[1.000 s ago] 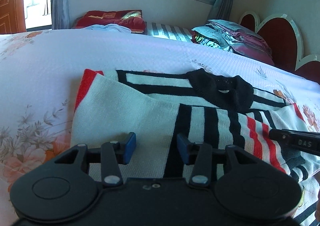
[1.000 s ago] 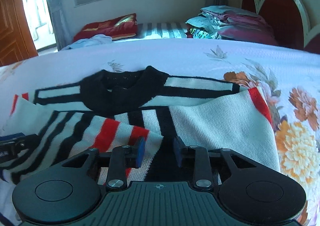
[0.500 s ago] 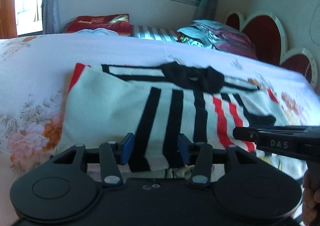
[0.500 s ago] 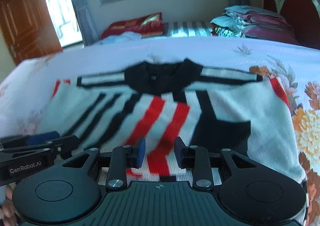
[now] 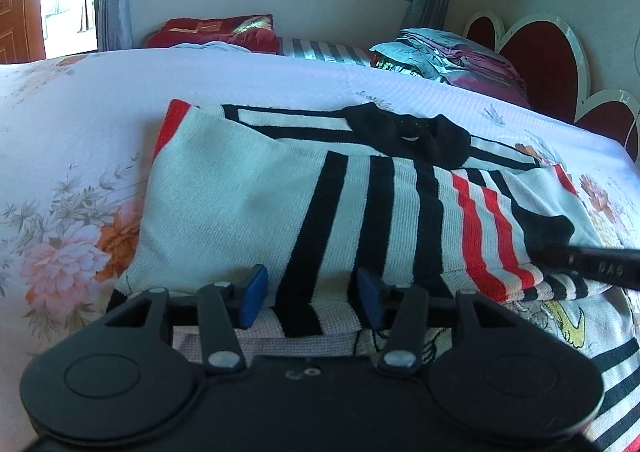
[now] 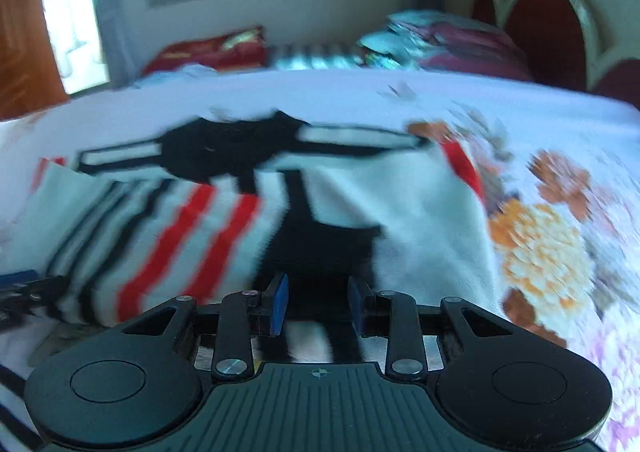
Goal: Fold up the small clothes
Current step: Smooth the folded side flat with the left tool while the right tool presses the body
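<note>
- Left wrist view: the left gripper (image 5: 310, 298) is seen with its jaws spread and nothing pinched; they have just been opening, and the folded hem of the striped knit sweater (image 5: 360, 203) lies under and just ahead of the blue pads (image 5: 254, 290) without being pressed.
- Compared with a second ago, more of the sweater is seen ahead of the claw – the folded-over flap now lies flat across the body with its stripes running away from the claw, which suggests that a fold has been laid and let go.
- Off to the right of the claw, the dark tip of the right gripper (image 5: 592, 266) is seen low at the sweater's right edge.
- A second garment with a yellow print (image 5: 560, 326) is seen beneath the sweater's near right corner.
- Open floral bedsheet (image 5: 64, 219) lies to the left of the claw and beyond the black collar (image 5: 404, 133); room for smoothing or another fold is judged ample there.
- Right wrist view: the picture is blurred by motion. The right gripper (image 6: 318, 304) is seen with a narrow gap between its pads; dark fabric lies in that gap, yet whether it is pinched cannot be told.
- The sweater (image 6: 224, 207) spreads ahead and to the left of this claw – its right edge meets bare bedsheet (image 6: 560, 179), and the left gripper's tip (image 6: 24, 284) shows at far left.
</note>
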`<state>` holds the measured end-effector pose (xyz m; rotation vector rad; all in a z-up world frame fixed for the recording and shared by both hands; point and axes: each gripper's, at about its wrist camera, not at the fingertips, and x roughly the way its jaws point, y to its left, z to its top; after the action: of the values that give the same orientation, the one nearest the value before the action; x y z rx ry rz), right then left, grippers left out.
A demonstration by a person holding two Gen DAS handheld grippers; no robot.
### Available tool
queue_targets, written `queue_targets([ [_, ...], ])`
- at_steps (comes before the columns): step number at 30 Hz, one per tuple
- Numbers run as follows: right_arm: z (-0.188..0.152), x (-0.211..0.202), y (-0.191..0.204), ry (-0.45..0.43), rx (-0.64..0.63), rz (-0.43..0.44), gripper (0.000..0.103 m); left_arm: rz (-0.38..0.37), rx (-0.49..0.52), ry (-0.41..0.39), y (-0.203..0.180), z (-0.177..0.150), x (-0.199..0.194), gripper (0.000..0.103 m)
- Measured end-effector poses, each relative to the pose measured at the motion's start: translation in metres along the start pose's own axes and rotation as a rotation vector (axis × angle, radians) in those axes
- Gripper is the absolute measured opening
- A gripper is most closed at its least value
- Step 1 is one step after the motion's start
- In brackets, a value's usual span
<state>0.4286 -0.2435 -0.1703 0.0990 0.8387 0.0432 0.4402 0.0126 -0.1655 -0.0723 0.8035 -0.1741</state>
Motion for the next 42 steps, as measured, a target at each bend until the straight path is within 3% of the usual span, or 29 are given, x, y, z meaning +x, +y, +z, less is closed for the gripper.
queue_targets([
  [3,0.001,0.002,-0.002,-0.002,-0.059,0.002,0.031,0.009,0.008,-0.001,-0.002,0.0,0.001,0.05],
  [11,0.004,-0.005,-0.017,0.018,-0.006,0.011,0.035,0.042,0.001,0.003,-0.008,0.002,-0.006,0.05],
  [14,0.001,-0.024,-0.018,-0.018,0.006,0.061,0.035,0.041,-0.029,-0.024,-0.011,0.002,-0.022,0.053],
  [21,-0.014,-0.038,-0.004,-0.011,-0.038,0.156,0.035,0.006,-0.007,-0.036,-0.035,-0.005,-0.039,0.054],
  [26,-0.021,-0.048,0.006,0.001,-0.048,0.227,0.035,-0.036,0.02,-0.018,-0.06,-0.014,-0.041,0.054],
  [31,-0.036,-0.051,0.023,0.029,-0.101,0.262,0.035,-0.025,0.05,0.015,-0.071,-0.031,-0.037,0.054],
  [34,-0.05,-0.049,0.029,0.057,-0.156,0.254,0.035,0.01,0.07,0.056,-0.065,-0.047,-0.033,0.054],
  [38,-0.065,-0.051,0.02,0.048,-0.209,0.215,0.035,0.052,0.142,0.036,-0.057,-0.062,-0.044,0.058],
  [42,-0.069,-0.054,0.001,0.063,-0.125,0.171,0.035,0.072,0.129,0.05,-0.044,-0.065,-0.052,0.059],
])
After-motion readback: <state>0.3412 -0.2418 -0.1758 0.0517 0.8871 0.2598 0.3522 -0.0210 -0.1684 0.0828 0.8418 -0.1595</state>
